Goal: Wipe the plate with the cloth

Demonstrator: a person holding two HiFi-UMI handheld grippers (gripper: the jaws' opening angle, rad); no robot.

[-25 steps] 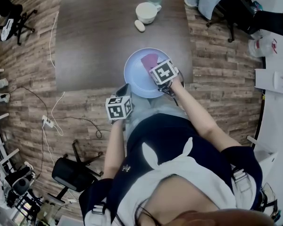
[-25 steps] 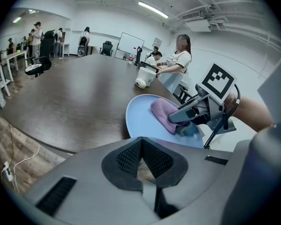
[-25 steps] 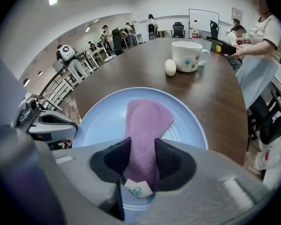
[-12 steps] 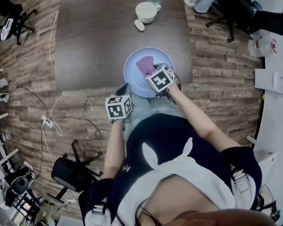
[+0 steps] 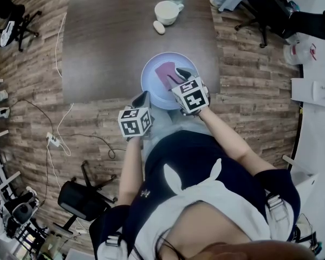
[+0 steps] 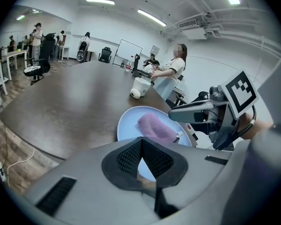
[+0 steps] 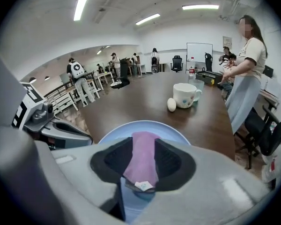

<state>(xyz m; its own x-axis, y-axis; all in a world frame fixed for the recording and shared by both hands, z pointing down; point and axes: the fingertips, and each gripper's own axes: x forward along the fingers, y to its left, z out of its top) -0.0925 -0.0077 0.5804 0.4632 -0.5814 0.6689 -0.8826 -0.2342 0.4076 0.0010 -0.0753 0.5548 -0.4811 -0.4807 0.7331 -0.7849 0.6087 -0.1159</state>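
Light: bright, even and white, from ceiling strip lights [image 7: 82, 3] overhead.
Shadows: soft and faint.
Glare: a pale sheen on the dark table [image 6: 61, 93] at far left; the plate [image 5: 151, 85] is evenly lit.
Distortion: both gripper views are strongly fisheye, with black corners and bowed walls; the head view bends at its edges.
Focus: the nearest foreground in both gripper views is soft; the head view is slightly soft throughout.

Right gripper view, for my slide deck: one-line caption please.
Right tool, jaws closing, purple cloth between them, lying on a pale blue plate; mug beyond.
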